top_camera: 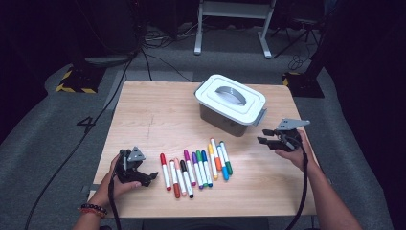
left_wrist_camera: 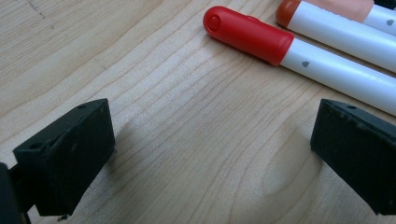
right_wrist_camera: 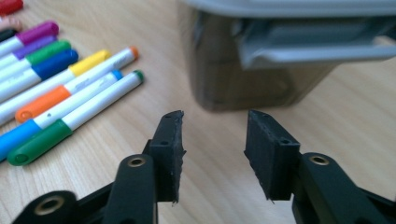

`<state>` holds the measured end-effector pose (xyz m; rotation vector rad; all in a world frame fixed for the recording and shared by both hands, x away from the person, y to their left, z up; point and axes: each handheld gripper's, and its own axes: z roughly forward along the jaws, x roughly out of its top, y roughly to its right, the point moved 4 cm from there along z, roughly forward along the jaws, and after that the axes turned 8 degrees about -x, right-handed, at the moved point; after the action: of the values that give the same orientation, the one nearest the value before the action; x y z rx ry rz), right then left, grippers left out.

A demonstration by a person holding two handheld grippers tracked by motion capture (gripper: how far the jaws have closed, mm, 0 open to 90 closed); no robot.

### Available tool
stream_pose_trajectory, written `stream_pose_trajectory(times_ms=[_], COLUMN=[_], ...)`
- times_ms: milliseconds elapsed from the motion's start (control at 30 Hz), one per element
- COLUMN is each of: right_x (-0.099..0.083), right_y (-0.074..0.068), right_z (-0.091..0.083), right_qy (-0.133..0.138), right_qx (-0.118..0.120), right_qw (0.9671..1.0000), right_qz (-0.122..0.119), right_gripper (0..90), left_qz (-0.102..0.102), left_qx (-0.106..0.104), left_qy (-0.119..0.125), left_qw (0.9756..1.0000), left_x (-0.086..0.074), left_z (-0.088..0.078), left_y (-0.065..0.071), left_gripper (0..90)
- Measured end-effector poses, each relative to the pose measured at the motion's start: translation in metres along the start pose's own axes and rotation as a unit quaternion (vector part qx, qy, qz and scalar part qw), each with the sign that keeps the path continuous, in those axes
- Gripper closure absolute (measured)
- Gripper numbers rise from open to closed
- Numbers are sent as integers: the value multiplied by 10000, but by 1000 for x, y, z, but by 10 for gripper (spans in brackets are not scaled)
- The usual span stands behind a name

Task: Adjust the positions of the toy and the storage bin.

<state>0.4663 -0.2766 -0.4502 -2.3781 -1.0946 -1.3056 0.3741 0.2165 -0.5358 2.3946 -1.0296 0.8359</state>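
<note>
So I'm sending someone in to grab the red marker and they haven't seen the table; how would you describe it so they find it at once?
On the wooden table, a row of markers lies in front of the lidded grey box. The red marker is the end one nearest the left gripper. It alone has a bright red cap; its neighbour's is orange-brown.

Grey carpet (top_camera: pixel 43 129) surrounds the wooden desk (top_camera: pixel 158 110); a white stand (top_camera: pixel 234 24) sits upper centre, with dark surroundings and black cables (top_camera: pixel 95 124).
</note>
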Motion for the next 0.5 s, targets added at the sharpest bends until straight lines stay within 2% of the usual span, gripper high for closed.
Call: stream_pose_trajectory(times_ms=[100,233,267,300,400,433,500], right_x=[12,45,66,66,93,107,113], right_y=[14,23,25,25,23,19,18], right_z=[-10,-17,-15,-15,-5,4,9], right_qy=[126,389,491,491,526,473,475], right_qx=[-184,-273,-275,-275,-265,-271,-259], right_qw=[9997,9989,9984,9984,9982,9981,9981], right_qz=[28,-12,-25,-25,-145,-283,-303], right_gripper=[508,459,451,451,426,424,424], left_qz=[20,20,20,20,21,13,21], left_qx=[3,0,3,2,4,-2,0], left_qy=[0,2,1,1,0,-5,2], left_qw=[10000,10000,10000,10000,10000,10000,10000], left_x=[0,0,0,0,0,0,0], left_z=[0,0,0,0,0,0,0], left_y=[0,0,0,0,0,0,0], left_gripper=[0,0,0,0,0,0,0])
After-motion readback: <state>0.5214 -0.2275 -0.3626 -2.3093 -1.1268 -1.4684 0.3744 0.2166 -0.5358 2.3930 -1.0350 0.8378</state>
